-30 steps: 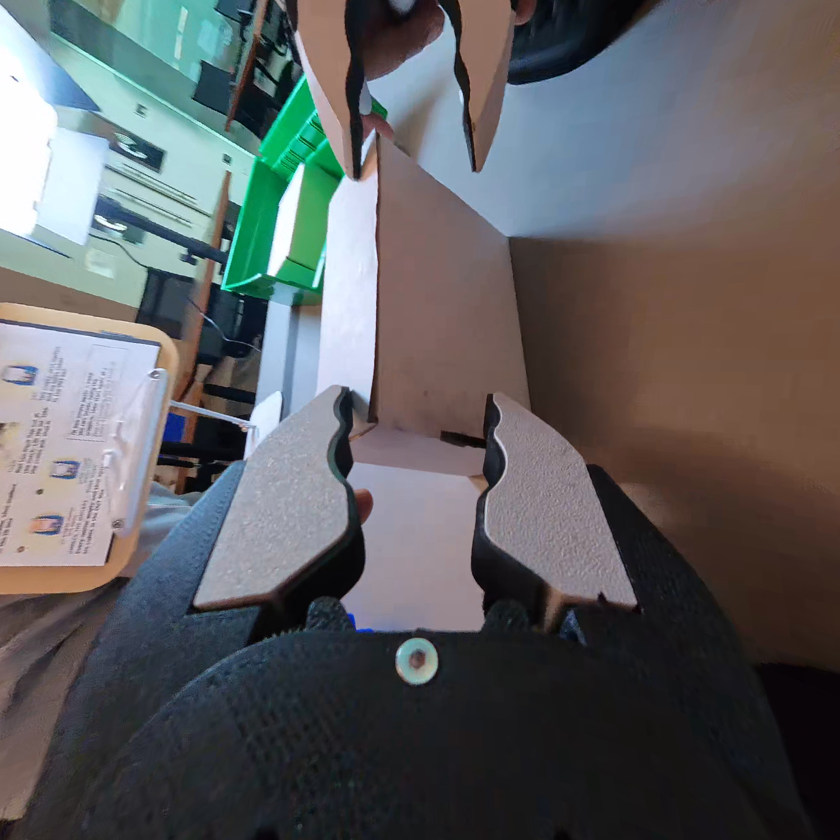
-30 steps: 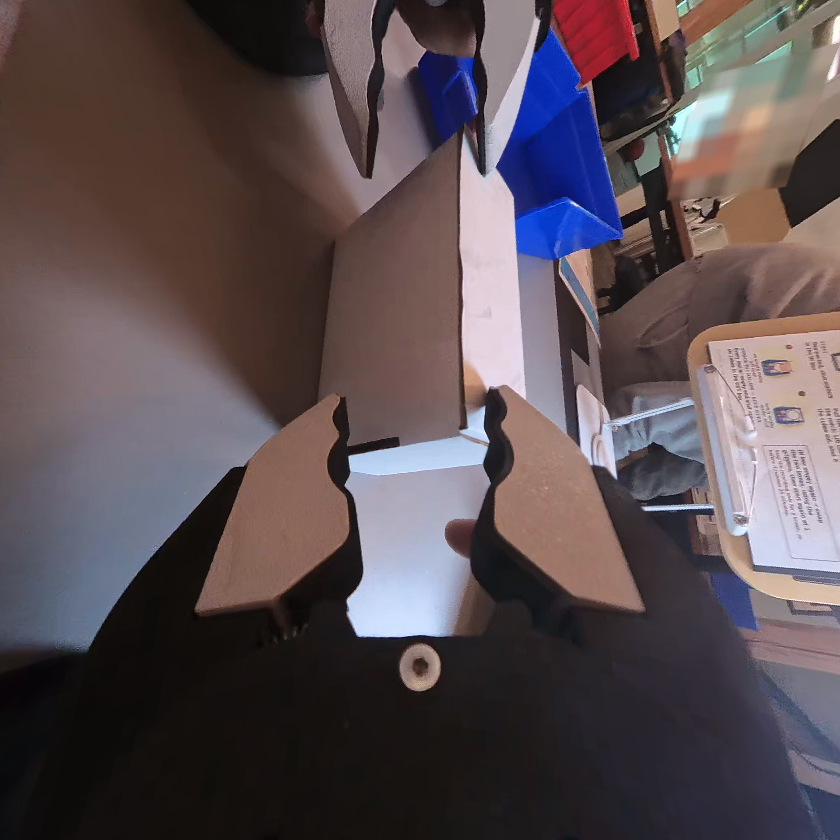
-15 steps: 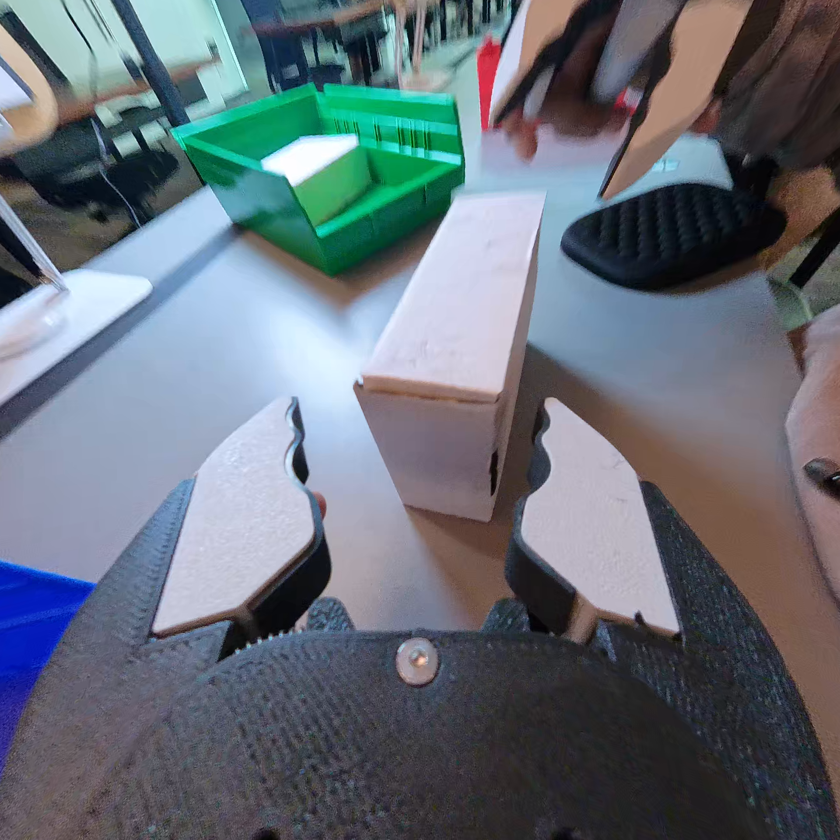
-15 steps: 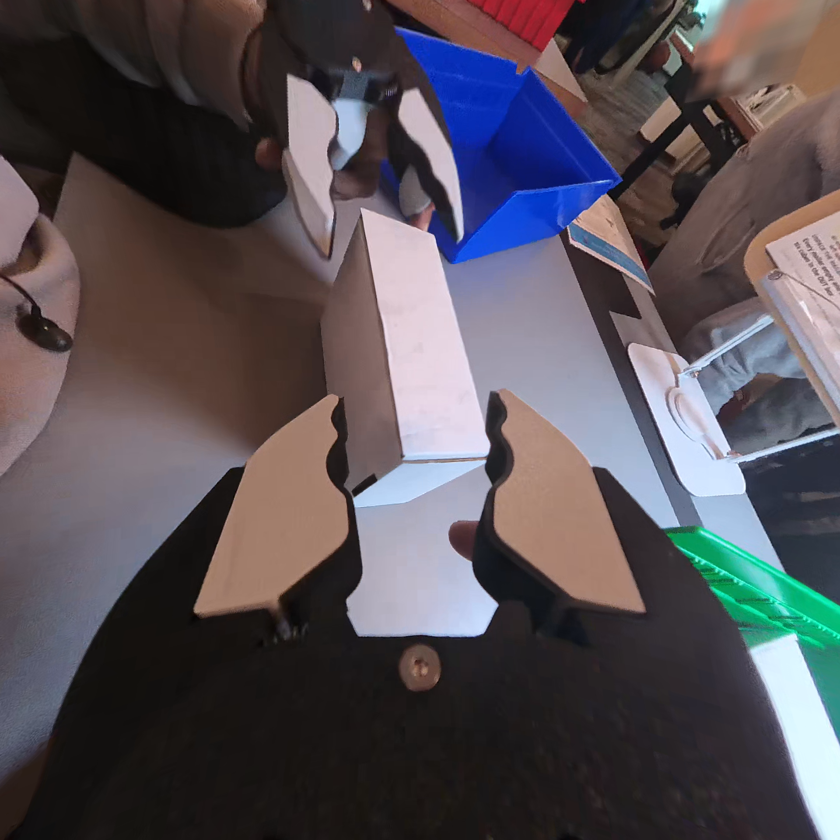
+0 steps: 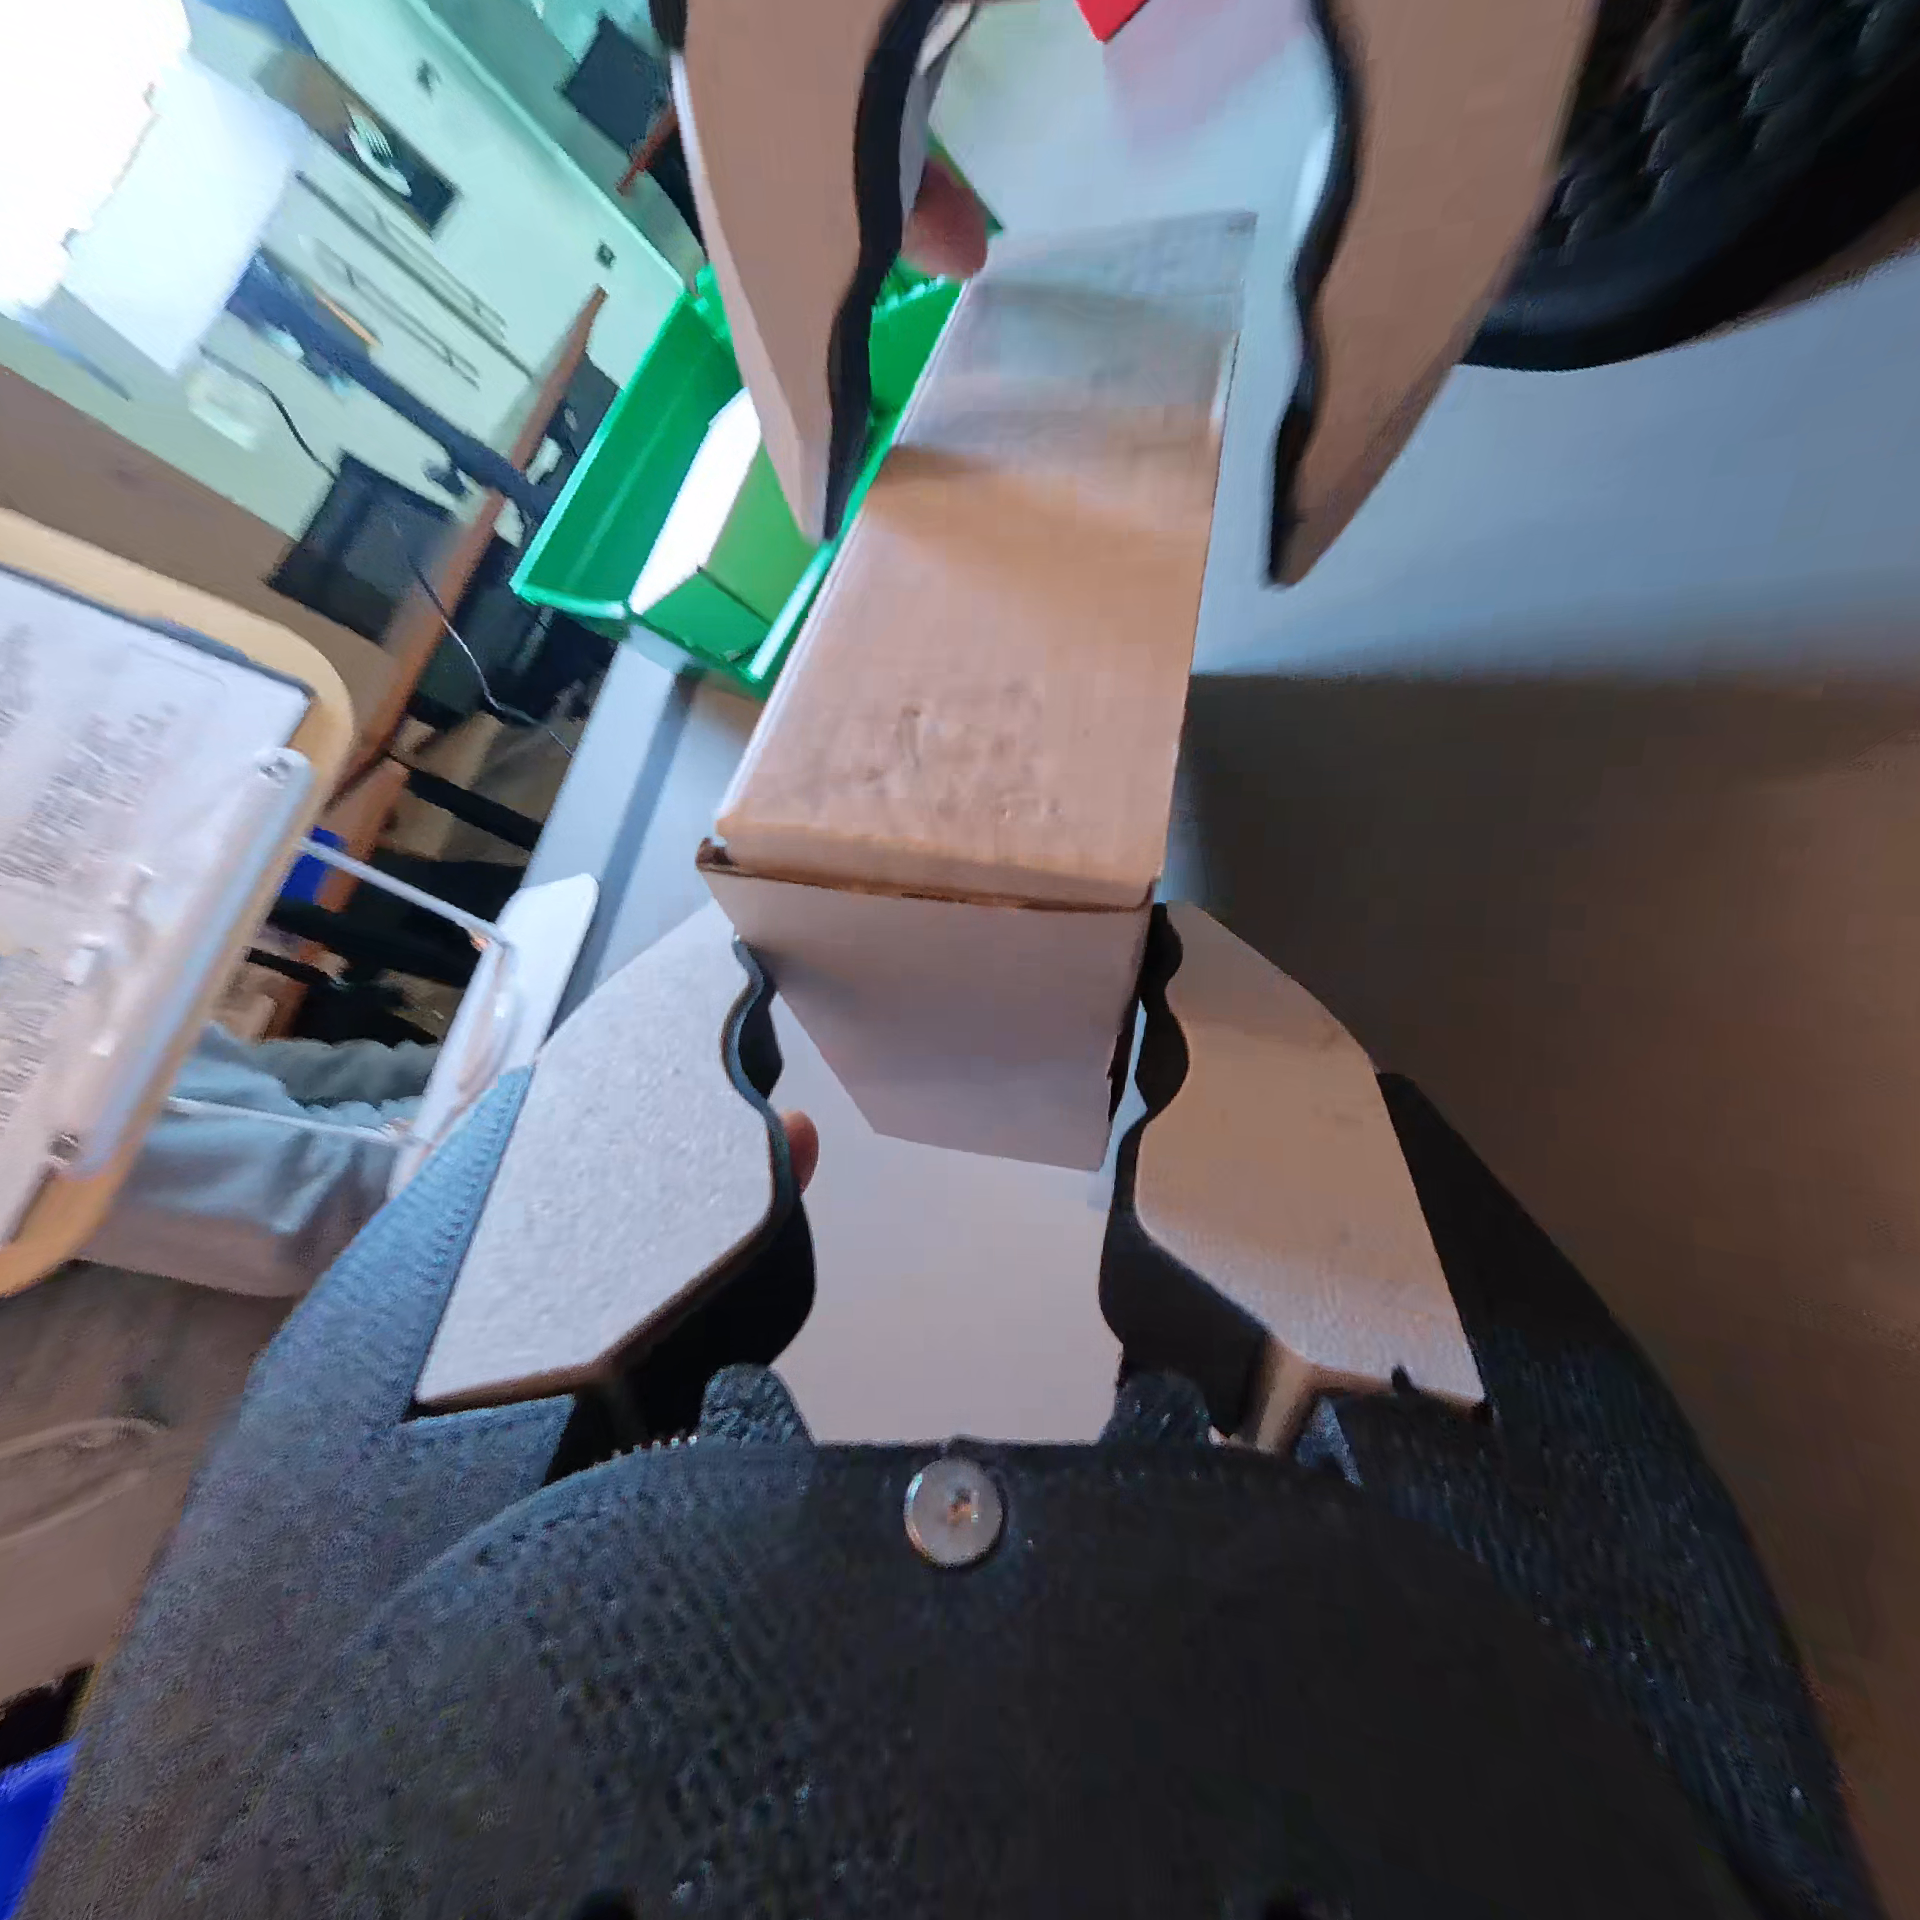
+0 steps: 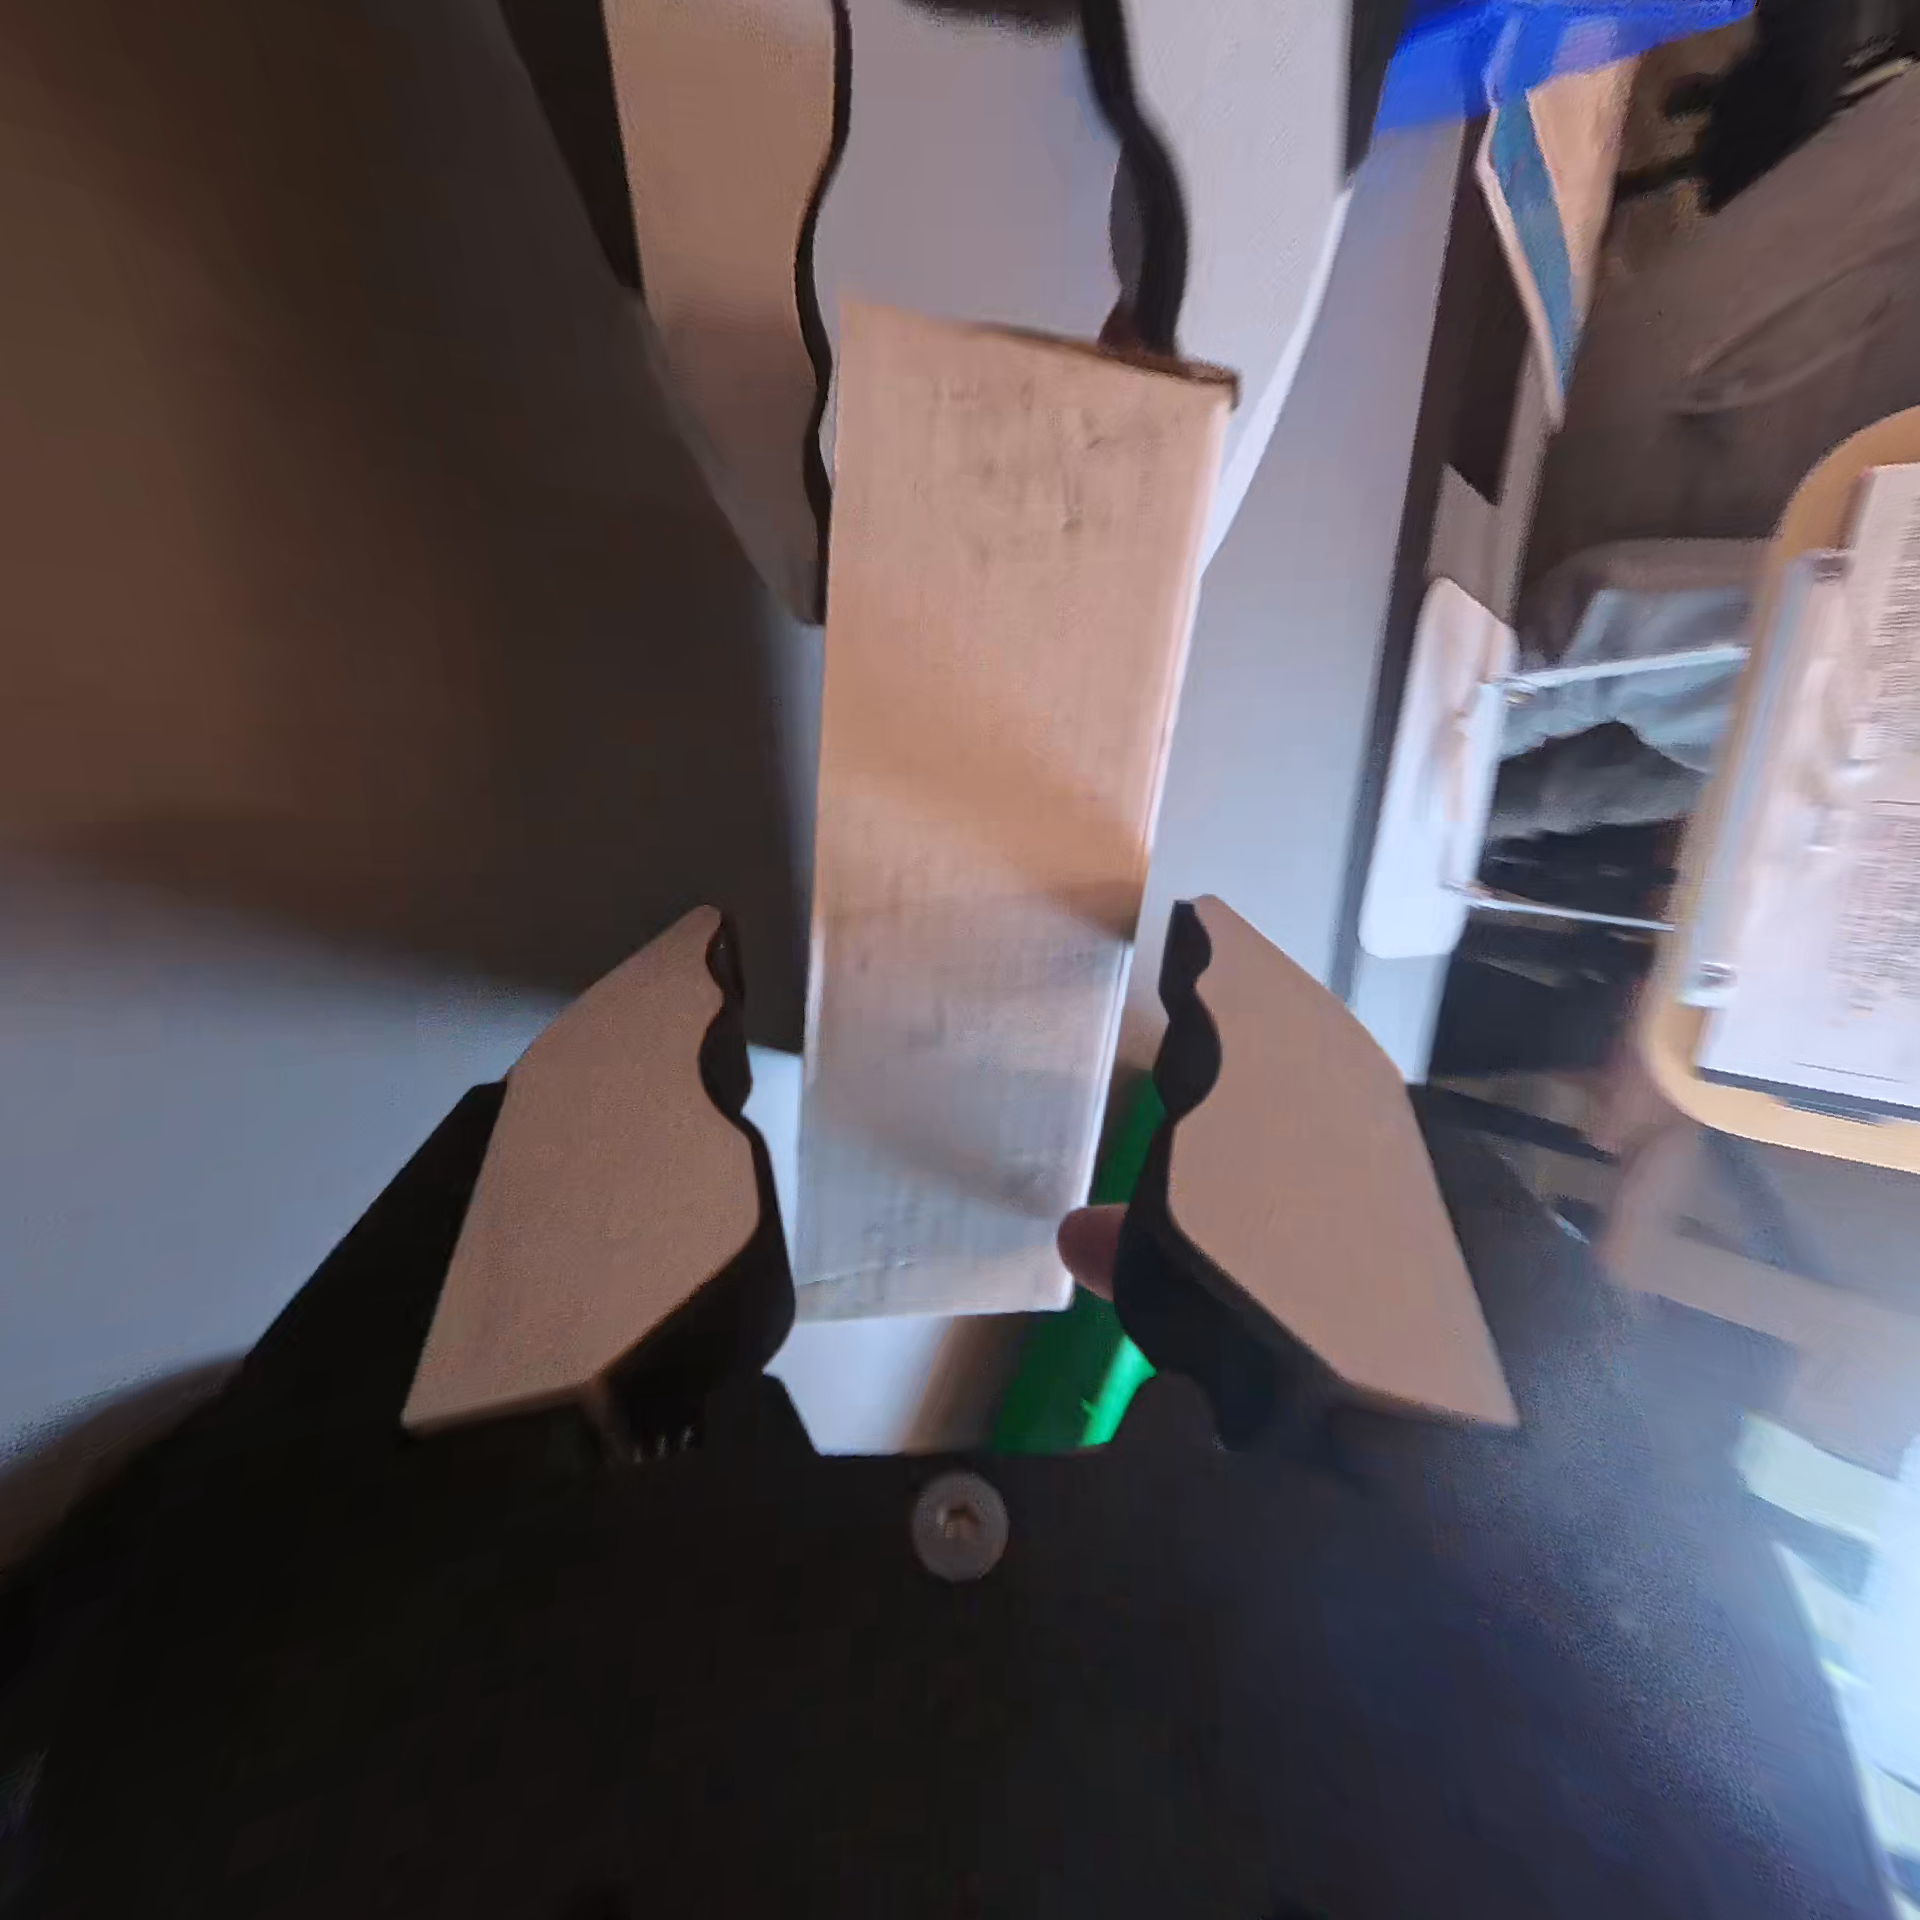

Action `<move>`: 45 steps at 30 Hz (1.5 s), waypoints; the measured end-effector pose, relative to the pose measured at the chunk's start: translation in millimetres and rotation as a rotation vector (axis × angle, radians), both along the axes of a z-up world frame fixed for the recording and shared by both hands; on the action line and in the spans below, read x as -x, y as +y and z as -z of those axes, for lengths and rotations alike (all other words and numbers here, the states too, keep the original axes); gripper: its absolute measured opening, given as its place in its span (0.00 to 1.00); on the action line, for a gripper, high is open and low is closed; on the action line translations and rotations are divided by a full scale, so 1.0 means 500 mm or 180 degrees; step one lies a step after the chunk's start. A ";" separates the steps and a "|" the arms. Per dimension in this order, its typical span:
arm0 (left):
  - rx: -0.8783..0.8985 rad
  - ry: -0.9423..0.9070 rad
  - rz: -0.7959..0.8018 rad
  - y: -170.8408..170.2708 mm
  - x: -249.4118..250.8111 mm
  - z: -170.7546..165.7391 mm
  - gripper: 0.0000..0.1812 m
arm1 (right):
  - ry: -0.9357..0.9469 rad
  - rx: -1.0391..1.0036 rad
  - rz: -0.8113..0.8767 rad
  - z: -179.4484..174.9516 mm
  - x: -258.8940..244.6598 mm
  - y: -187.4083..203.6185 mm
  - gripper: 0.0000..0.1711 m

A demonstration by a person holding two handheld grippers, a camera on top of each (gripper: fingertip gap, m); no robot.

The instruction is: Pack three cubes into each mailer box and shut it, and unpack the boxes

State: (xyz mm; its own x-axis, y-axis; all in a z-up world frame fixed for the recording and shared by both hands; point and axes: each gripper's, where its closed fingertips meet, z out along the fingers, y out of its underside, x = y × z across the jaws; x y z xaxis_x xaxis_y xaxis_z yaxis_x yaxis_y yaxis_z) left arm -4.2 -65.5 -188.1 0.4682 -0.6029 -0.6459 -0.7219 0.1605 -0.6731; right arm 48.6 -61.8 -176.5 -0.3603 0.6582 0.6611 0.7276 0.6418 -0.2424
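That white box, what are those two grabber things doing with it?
A person holds a grabber in each hand, one at each end of a shut white box. The left gripper has its fingers around the near end and seems to touch its sides. The right gripper sits at the other end, fingers apart with a small gap on each side. A green bin with another white box in it sits behind, on the grey table.

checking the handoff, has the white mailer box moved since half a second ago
Yes. The mailer box lay flat on the grey table clear of both tongs; now each end sits between the left tongs and right tongs, tilted.
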 end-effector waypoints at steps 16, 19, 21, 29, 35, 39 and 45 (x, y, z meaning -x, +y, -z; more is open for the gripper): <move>-0.0581 -0.1414 -0.0974 0.025 0.217 -0.192 0.39 | -0.0001 -0.2119 0.1217 -0.234 -0.137 0.464 0.37; -0.0647 -0.1483 -0.1250 0.005 0.278 -0.189 0.37 | -0.0114 -0.2309 0.1490 -0.210 -0.190 0.596 0.37; -0.0629 -0.1451 -0.1395 -0.008 0.306 -0.178 0.36 | -0.0228 -0.2320 0.1736 -0.170 -0.224 0.667 0.37; 0.0396 -0.0763 -0.2109 -0.020 0.400 -0.039 0.40 | -0.0819 -0.1899 0.2353 0.002 -0.267 0.760 0.38; 0.0956 0.0065 -0.2483 -0.037 0.472 0.062 0.42 | -0.0281 0.0071 0.2146 0.012 -0.169 0.574 0.42; 0.1106 0.0645 -0.2672 -0.031 0.521 0.101 0.40 | -0.0806 0.0898 0.1793 0.074 -0.163 0.442 0.43; 0.1312 0.1174 -0.2538 0.004 0.549 0.141 0.18 | -0.1525 0.0557 0.1800 0.171 -0.195 0.453 0.31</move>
State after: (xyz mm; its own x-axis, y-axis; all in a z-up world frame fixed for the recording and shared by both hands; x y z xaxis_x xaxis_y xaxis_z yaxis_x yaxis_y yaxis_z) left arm -278.7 -63.8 -258.5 0.6479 -0.4082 -0.6432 -0.6935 -0.6654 -0.2763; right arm 145.9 164.6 -261.9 -0.1583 0.9087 0.3862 0.9855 0.1211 0.1190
